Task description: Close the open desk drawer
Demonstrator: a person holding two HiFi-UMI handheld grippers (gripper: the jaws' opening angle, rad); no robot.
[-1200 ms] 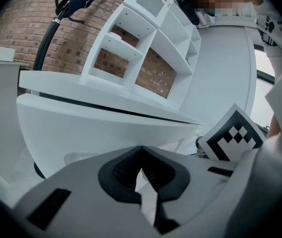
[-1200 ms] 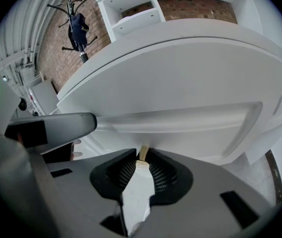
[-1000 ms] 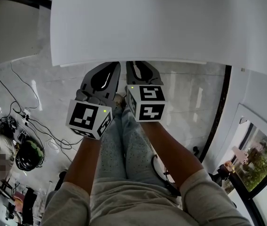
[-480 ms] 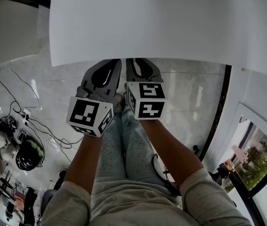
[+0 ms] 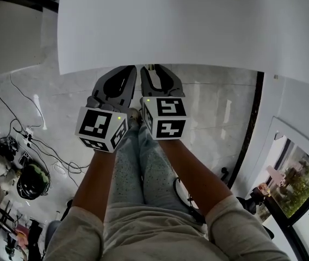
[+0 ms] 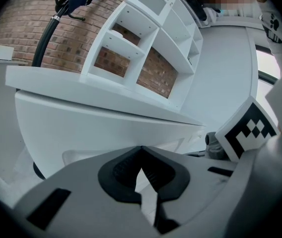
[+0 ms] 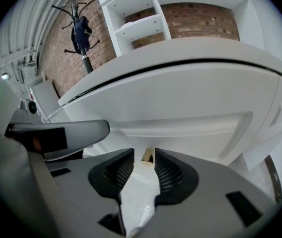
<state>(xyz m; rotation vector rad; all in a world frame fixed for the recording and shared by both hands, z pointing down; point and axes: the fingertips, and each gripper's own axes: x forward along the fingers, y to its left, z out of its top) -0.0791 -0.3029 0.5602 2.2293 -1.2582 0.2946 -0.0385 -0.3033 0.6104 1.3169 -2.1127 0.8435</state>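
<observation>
The white desk top (image 5: 187, 26) fills the top of the head view. Both grippers point at its near edge, side by side. The white drawer front (image 7: 190, 115) lies just below the top, with only a thin dark gap between them. My right gripper (image 7: 144, 155) has its jaws opening; a small brass knob (image 7: 147, 155) shows between the fingertips, and the pads stand apart from it. My left gripper (image 6: 141, 150) is shut with nothing in it, close to the drawer front (image 6: 106, 128). From above, the right gripper (image 5: 153, 69) and left gripper (image 5: 123, 70) reach to the desk edge.
A white shelf unit (image 6: 151, 43) stands on the desk against a brick wall. A coat stand (image 7: 81, 33) is at the left. Cables (image 5: 35, 140) and a dark helmet (image 5: 33, 179) lie on the floor at left. My legs (image 5: 138, 167) are below the grippers.
Both grippers have moved up towards the desk edge. The thin white strip that showed under the edge has slid out of sight.
</observation>
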